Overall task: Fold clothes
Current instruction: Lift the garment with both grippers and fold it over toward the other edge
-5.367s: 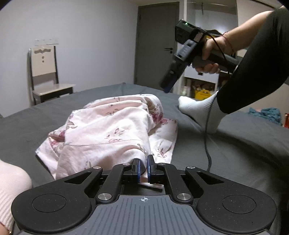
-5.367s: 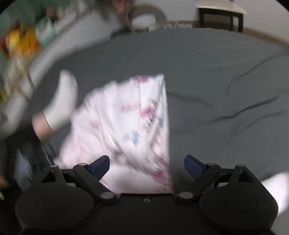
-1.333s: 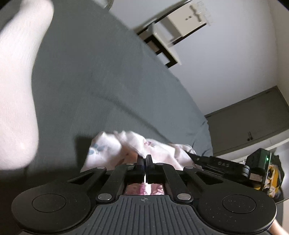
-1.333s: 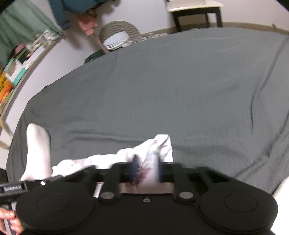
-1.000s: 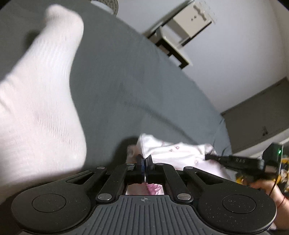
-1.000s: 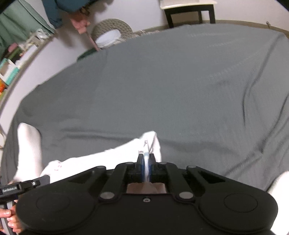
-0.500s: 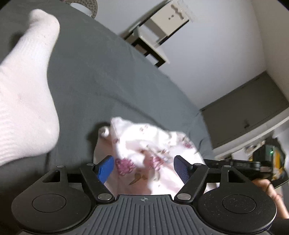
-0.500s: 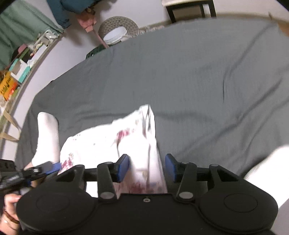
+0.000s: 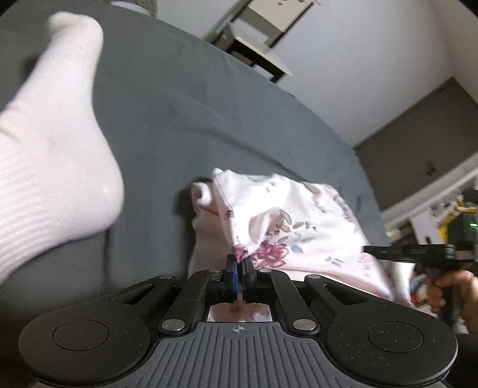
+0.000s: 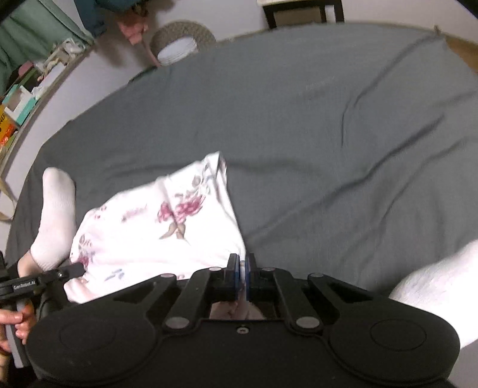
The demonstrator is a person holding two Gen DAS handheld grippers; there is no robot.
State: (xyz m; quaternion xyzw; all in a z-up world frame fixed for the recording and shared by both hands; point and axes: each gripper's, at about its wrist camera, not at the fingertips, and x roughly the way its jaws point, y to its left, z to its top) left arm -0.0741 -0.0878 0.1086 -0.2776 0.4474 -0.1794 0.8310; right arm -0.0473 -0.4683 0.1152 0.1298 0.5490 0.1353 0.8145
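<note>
**Both tools clamped back on the floral garment**

The left tool (image 9: 239, 270) is seen pressed together on a fold of the floral garment (image 9: 286, 226), a pink-flowered edge being pinched between the blue pads. Half a second ago those fingers were spread wide over the cloth; now no gap is left between them. The right tool (image 10: 242, 276) is likewise closed on the near hem of the same garment (image 10: 167, 226), where a moment earlier its fingers were parted on either side of the fabric.

The garment is spread on the grey bed sheet (image 10: 328, 119), bunched between the two tools, its far corner pointing away across the bed. It is framed by the person's white-socked feet: one sock (image 9: 50, 143) fills the left of the left wrist view, just beside the cloth, and another sock (image 10: 56, 215) is seen at the garment's left edge in the right wrist view.

The opposite tool is caught at the right edge of the left wrist view, held in a hand (image 9: 448, 286). A chair (image 9: 269, 27) stands beyond the bed by the wall. Motion blur is noted in the right wrist view.
</note>
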